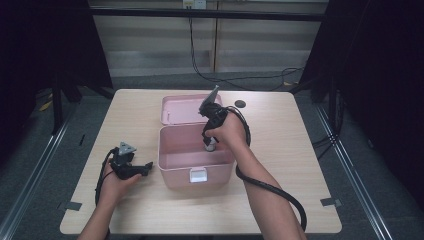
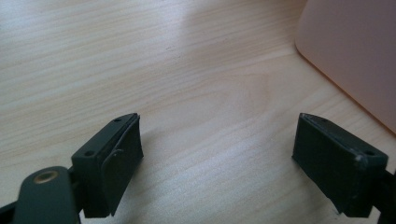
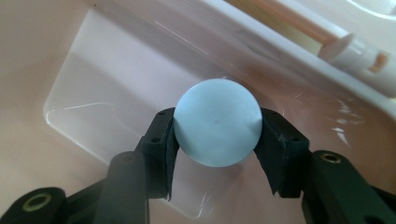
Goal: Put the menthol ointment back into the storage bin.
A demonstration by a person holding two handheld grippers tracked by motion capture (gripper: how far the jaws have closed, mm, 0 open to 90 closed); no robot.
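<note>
Pale blue ball (image 3: 217, 122) between black jaws, pink box (image 1: 172, 152), light wood-grain table (image 1: 280, 150).

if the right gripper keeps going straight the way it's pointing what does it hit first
Most likely the pale inner floor of the open pink plastic box. The right gripper points down into it, its jaws clamped on a round light-blue cap or ball. That item would probably touch first; depth is unclear.

This looks like a lab or recording room rather than a home. A small wooden table (image 1: 280, 145) stands alone on grey carpet (image 1: 385, 165), with dark curtains (image 1: 380, 55) closing off the left and right. Black cables (image 1: 240, 77) trail across the floor at the far side below a pale panelled wall (image 1: 150, 45). Tape marks (image 1: 331, 202), probably position markers, sit by the table's near corners.
</note>
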